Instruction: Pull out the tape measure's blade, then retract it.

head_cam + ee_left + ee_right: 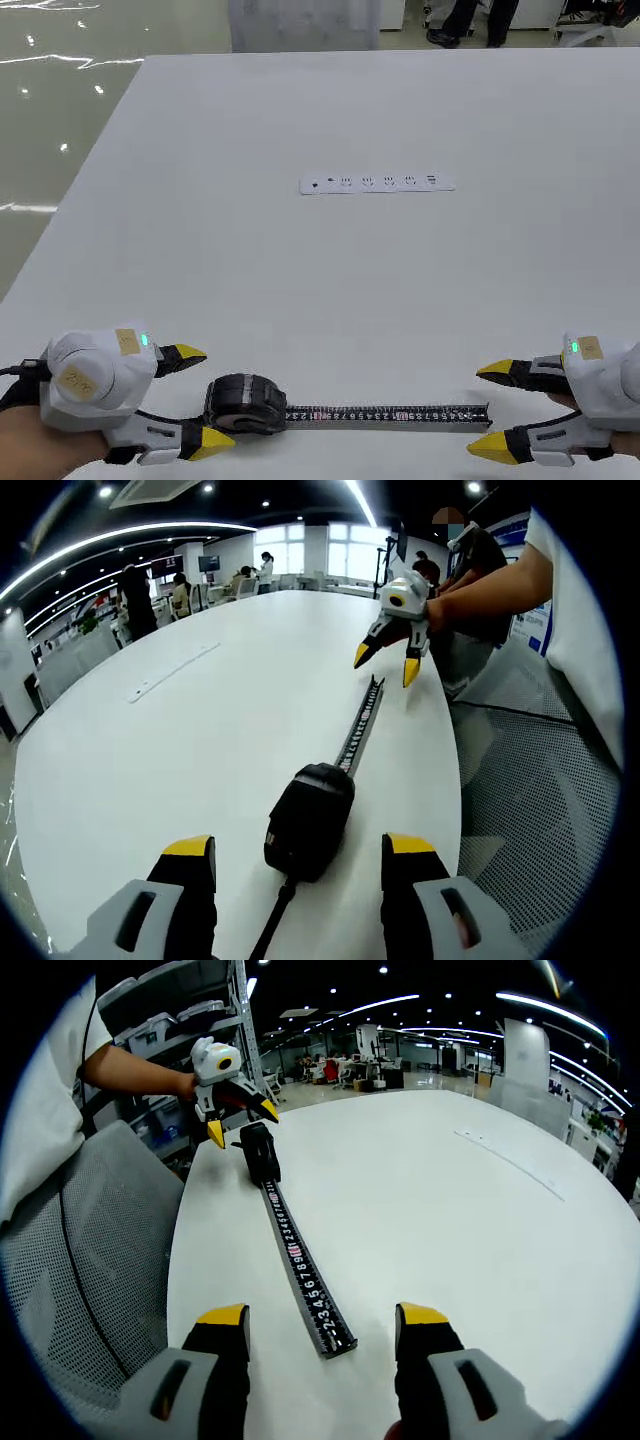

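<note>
Head view: white tabletop [380, 320] with the tape measure case [245, 403] at its near edge. A power strip [376, 184] lies well beyond the case, toward the far side. The blade [390, 414] lies drawn out flat from the case toward the person's right, numbers up. The left tongs [212, 398] are spread wide and straddle the case from its left, gripping nothing. The right tongs [475, 409] sit at the blade end farthest from the case, also released, one tip on each side of the blade end and apart from it.

Handling, as a judgement: the case looks hard, chunky and fairly weighty, and its dark shell probably gives good friction. Clamp it across its two flat sides, clear of the mouth. The blade is thin, springy and slick, it will kink if bent, and it likely snaps back under spring load. Pinch it flat at the very end and feed it back slowly. Cannot tell whether a lock is set.

The right gripper view makes the numerals readable, with low numbers farthest from the case, and shows a mesh chair [90, 1260] on the person's side of the case. The left gripper view shows clear gaps between the tong tips and the case. It also shows a thin dark cord [278, 910] at the case's rear; whether it is the case's strap is unclear.
</note>
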### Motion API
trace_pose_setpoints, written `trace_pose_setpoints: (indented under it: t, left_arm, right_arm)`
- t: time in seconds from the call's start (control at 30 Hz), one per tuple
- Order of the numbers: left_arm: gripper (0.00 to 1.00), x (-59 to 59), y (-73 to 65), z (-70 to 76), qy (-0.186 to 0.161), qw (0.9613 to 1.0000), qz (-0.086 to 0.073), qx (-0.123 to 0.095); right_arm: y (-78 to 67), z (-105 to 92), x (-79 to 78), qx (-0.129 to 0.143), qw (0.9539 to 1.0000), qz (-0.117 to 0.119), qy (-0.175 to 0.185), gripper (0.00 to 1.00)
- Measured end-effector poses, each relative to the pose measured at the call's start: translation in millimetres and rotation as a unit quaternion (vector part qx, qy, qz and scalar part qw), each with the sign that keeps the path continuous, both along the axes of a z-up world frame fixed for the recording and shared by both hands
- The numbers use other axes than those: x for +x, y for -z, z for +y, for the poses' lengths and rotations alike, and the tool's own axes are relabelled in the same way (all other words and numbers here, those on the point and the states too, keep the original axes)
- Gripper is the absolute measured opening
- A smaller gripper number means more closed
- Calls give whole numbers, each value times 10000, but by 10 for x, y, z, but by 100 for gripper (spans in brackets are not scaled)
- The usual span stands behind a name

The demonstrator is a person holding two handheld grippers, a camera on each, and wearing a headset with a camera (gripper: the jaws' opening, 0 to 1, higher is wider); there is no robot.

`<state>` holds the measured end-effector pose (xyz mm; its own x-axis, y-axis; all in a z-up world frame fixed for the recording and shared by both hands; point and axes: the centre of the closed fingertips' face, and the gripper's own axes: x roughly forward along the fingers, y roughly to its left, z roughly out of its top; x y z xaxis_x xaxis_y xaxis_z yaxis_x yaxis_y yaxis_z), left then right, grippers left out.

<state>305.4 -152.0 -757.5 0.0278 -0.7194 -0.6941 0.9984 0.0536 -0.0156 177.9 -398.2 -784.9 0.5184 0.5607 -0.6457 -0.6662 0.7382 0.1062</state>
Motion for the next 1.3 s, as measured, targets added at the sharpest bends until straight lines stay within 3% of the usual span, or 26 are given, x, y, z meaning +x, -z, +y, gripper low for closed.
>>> trace_pose_setpoints:
  t: [0.2, 0.3, 0.53, 0.63, 1.0, 1.3]
  left_arm:
    - [75, -15, -76, 50, -267, 9995, 58, -125]
    - [80, -58, -110, 83, -370, 9990, 143, -196]
    - [84, -91, -168, 186, -630, 9974, 101, -340]
    - [85, -122, -170, 251, -735, 9966, 164, -347]
    - [89, -176, -225, 444, -1267, 9899, 334, -545]
    - [92, -238, -320, 552, -1594, 9843, 379, -654]
  right_arm:
    - [-104, 34, -25, 132, 9998, -75, 159, 65]
    - [-138, 47, -45, 116, 9997, -90, 206, 66]
    - [-179, 74, -146, -21, 9997, -68, 224, 73]
    - [-229, 72, -181, -63, 9995, -98, 303, 75]
    - [-318, 31, -285, -136, 9981, -164, 571, 83]
    - [-391, 10, -357, -58, 9960, -209, 862, 91]
